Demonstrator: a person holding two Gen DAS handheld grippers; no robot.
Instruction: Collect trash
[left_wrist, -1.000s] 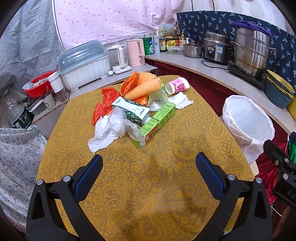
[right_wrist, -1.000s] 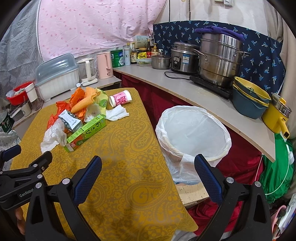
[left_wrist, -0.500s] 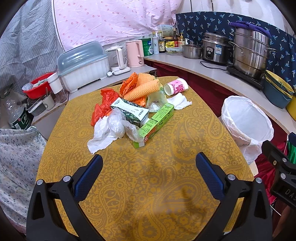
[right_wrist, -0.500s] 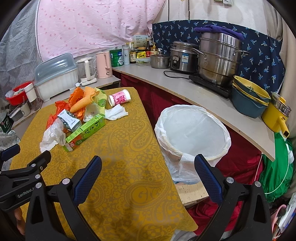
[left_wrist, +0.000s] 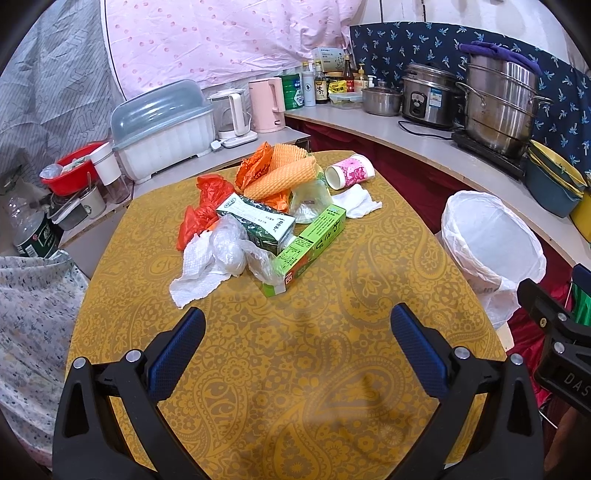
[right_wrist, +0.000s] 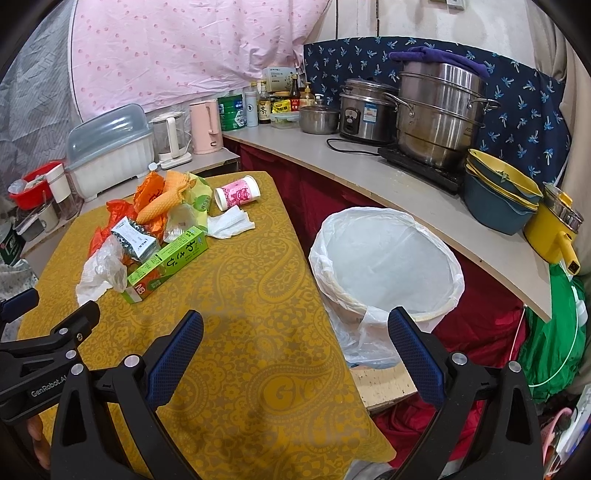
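With nothing yet collected, both the left gripper (left_wrist: 297, 330) and right gripper (right_wrist: 295, 332) are held spread and empty short of the trash pile (left_wrist: 266, 218) on the table (left_wrist: 332, 387), so a reach to the green box (left_wrist: 308, 251) is called for before the bin (right_wrist: 388, 266).

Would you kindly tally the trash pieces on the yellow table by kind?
Cardboard boxes: 2 (green box, dark carton)
Paper cups: 1 (pink cup)
White tissues: 2 ()
Orange foam nets: 1 ()
Total: 6, plastic bags aside.
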